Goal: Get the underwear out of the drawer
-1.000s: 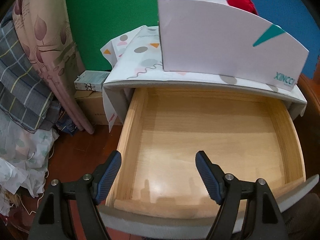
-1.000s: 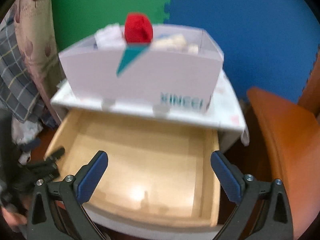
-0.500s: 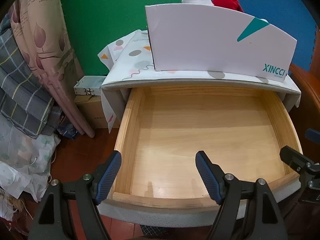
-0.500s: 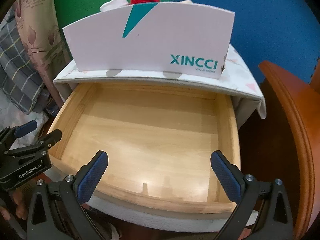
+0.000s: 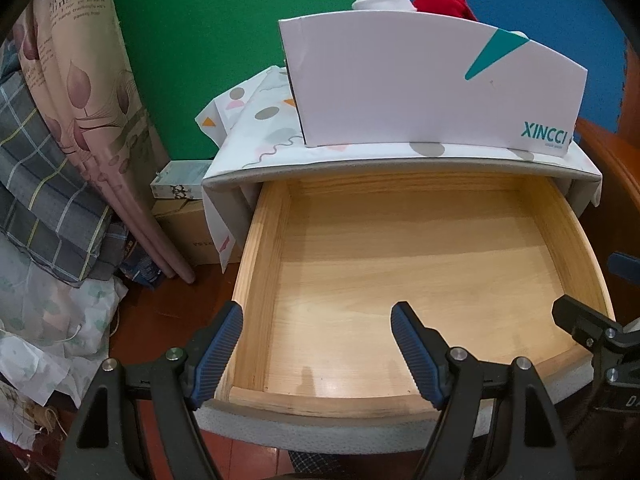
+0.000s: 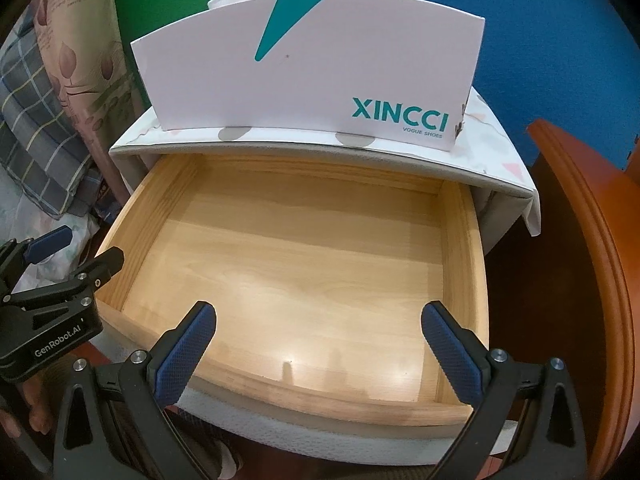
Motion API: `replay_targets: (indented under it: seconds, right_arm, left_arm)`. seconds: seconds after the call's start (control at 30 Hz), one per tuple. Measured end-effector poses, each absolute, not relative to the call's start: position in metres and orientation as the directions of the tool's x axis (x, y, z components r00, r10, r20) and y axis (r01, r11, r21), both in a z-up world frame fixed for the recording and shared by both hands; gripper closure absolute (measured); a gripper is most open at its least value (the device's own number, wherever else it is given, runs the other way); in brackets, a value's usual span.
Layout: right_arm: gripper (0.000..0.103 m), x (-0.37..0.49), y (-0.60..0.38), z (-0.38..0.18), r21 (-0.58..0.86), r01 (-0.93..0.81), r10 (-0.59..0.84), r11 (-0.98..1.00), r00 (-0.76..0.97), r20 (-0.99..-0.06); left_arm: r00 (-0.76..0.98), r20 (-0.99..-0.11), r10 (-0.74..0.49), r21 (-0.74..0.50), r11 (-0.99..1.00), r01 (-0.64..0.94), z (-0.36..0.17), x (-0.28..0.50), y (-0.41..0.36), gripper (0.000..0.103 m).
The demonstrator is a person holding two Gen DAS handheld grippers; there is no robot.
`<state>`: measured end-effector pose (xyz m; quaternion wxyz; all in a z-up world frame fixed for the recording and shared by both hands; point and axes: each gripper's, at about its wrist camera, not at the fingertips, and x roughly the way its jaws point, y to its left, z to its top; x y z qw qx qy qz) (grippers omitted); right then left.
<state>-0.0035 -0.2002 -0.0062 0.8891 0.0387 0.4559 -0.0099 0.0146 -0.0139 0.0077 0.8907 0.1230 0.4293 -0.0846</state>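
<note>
Drawer point(image 6: 296, 264) is pulled out and looks bare, no underwear in it. Rolled red and white cloth sits in the box point(image 6: 312, 68) at the top of frame, probably that's it. Both hand-held grippers, left point(image 5: 316, 344) and right point(image 6: 318, 344), hang released with nothing in them, so looks about done

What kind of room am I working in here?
Probably a bedroom or a home storage corner. An open wooden drawer sits under a cloth-covered cabinet top, folded bedding is piled at the left, and a shoe box holding rolled clothes stands on top. Foam mats line the wall.
</note>
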Motion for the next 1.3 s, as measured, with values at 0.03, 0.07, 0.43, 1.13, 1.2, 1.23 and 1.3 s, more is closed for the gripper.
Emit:
replay_targets:
  seconds: [0.03,0.07,0.43,1.13,1.2,1.23,1.3]
  right_arm:
    - [0.002,-0.0031,-0.2000,-0.0063,0.060,0.053,0.018,0.997,0.583,-0.812]
    - [0.002,-0.0028,-0.1998,-0.0065,0.062,0.053,0.020,0.997,0.582,-0.813]
    - [0.002,-0.0029,-0.2006,-0.0088,0.083,0.061,0.033,0.995,0.578,-0.815]
    - [0.002,-0.0016,-0.2026,-0.0109,0.087,0.084,0.024,0.993,0.568,-0.822]
    - [0.002,-0.0015,-0.2025,-0.0112,0.085,0.083,0.023,0.993,0.567,-0.823]
    - [0.002,-0.0012,-0.2022,-0.0113,0.085,0.083,0.023,0.993,0.566,-0.824]
    - [0.002,-0.0012,-0.2018,-0.0114,0.084,0.083,0.022,0.993,0.566,-0.824]
  left_arm:
    - [0.614,-0.788,-0.046,0.143,0.956,0.255,0.0074,0.0153,-0.0133,0.024]
    - [0.612,-0.790,-0.044,0.141,0.957,0.252,0.0073,0.0158,-0.0123,0.024]
    - [0.601,-0.797,-0.059,0.125,0.957,0.260,0.0066,0.0170,-0.0124,0.024]
    - [0.599,-0.799,-0.061,0.120,0.959,0.258,0.0076,0.0178,-0.0131,0.024]
    - [0.598,-0.799,-0.061,0.120,0.959,0.258,0.0074,0.0178,-0.0132,0.024]
    - [0.599,-0.799,-0.060,0.121,0.959,0.258,0.0076,0.0177,-0.0132,0.024]
    - [0.598,-0.799,-0.060,0.122,0.958,0.260,0.0077,0.0178,-0.0132,0.024]
